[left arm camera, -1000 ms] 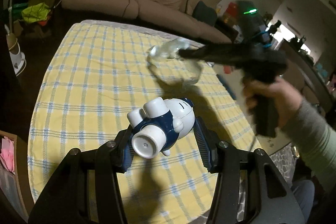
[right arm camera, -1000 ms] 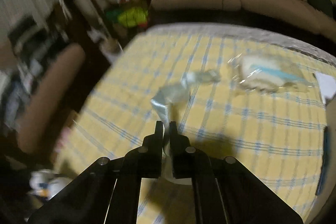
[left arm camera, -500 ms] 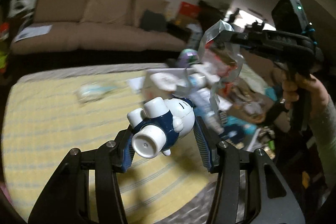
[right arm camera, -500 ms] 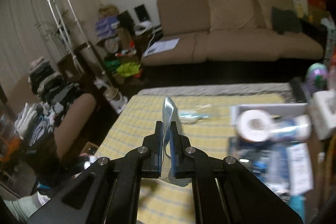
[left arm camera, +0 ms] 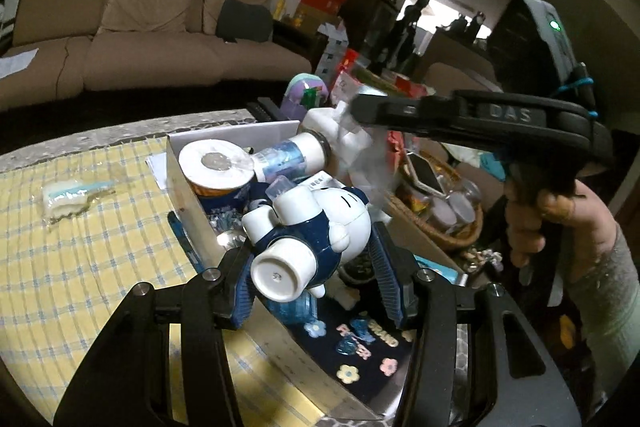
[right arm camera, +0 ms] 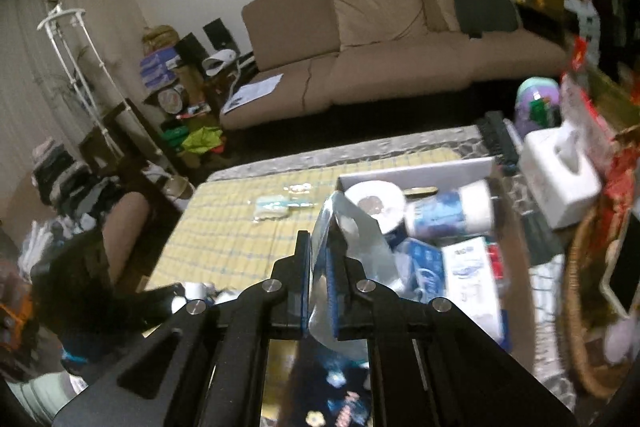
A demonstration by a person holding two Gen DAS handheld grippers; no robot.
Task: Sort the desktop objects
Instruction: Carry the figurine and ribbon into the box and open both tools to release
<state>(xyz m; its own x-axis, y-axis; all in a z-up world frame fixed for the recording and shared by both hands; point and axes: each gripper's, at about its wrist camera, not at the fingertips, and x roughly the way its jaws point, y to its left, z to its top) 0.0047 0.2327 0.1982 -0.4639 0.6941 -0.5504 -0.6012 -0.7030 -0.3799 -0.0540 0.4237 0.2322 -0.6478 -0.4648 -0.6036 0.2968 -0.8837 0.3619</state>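
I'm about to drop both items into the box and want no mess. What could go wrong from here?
1. The left gripper pinches the white-and-blue figurine by its rounded body; it may roll or tip out of the box.
2. The box already holds a paper roll and a bottle, so space is tight.
3. The right gripper holds a limp plastic wrapper that may cling to the pads.

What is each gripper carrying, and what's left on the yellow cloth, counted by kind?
Toy figures: 1, the toy in the left gripper
Clear wrappers: 1, the wrapper in the right gripper
Packets on the cloth: 1, the packet
Total: 3
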